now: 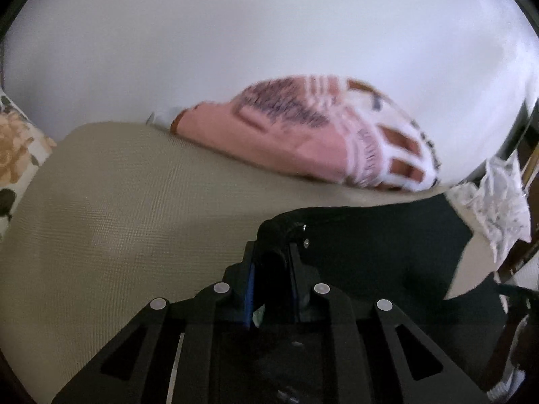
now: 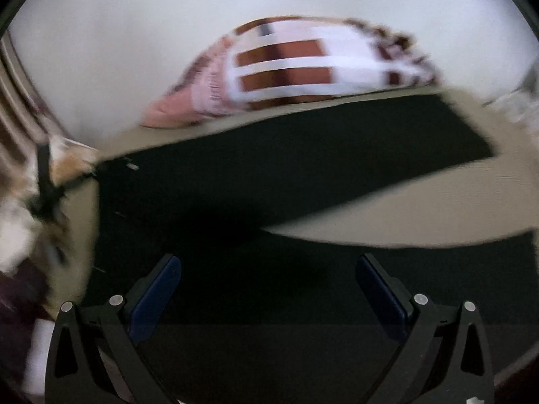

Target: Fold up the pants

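Observation:
The pants [image 1: 387,242] are black and lie on a beige bed cover [image 1: 134,202]. My left gripper [image 1: 273,252] is shut on a bunched edge of the pants, with the fabric pinched between its blue-padded fingers. In the right wrist view the pants [image 2: 286,168] spread flat across the cover, one leg reaching to the upper right. My right gripper [image 2: 267,269] is open just above the black fabric, with nothing between its fingers [image 2: 158,289].
A pink, white and brown patterned pillow [image 1: 303,131] lies at the far edge of the bed against a white wall; it also shows in the right wrist view [image 2: 286,67]. A floral cloth [image 1: 13,148] is at the left. Crumpled white material [image 1: 498,202] is at the right.

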`<state>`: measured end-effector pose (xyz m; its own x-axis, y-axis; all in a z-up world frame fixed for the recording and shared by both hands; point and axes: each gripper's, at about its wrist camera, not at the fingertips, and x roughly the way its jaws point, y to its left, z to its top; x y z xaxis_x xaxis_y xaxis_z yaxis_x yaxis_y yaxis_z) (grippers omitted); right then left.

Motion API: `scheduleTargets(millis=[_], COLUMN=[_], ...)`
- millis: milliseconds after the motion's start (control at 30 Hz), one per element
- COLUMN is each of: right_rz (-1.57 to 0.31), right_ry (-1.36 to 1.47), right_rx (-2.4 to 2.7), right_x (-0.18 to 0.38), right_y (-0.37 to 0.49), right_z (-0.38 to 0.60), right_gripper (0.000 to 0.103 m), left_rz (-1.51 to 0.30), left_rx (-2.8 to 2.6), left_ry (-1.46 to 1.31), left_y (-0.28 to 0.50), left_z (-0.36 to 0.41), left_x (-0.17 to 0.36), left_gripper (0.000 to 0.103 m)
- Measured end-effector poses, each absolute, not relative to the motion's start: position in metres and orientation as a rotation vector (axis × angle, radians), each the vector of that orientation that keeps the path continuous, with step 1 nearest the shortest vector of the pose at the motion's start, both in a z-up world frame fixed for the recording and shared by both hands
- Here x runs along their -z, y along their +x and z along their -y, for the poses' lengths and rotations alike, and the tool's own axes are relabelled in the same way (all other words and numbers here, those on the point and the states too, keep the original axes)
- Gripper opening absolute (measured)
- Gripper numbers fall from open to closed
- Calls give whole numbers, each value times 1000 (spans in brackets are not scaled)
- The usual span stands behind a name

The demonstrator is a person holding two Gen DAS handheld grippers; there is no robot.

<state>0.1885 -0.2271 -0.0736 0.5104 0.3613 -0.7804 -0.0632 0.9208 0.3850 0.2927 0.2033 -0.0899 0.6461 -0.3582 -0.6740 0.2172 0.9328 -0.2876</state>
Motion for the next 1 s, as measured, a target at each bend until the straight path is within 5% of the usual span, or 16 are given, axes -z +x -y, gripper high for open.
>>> scheduleTargets(millis=[167, 500, 533, 633, 667, 1000], right_rz=[-1121, -1215, -1222, -1269, -1266, -1104], right_ry=[637, 1031, 1035, 1010, 1009, 837], right_rx=[-455, -462, -446, -388, -379, -437], right_x=[100, 156, 160, 174, 176, 128], right_y=[272, 371, 374, 382, 381, 262], right_z=[223, 215, 217, 218, 219, 217], right_gripper=[81, 79, 74, 15, 12, 8], left_rz=[-727, -706, -714, -747, -755, -833], left_rx=[350, 352, 351, 346, 344, 266], left_ry=[-209, -271, -281, -311, -320, -436], left_y=[247, 171, 169, 167, 166, 132], left_z=[-190, -171, -170, -169, -169, -201], left_x=[66, 61, 62, 69, 70, 76], left_gripper=[17, 17, 17, 17, 17, 17])
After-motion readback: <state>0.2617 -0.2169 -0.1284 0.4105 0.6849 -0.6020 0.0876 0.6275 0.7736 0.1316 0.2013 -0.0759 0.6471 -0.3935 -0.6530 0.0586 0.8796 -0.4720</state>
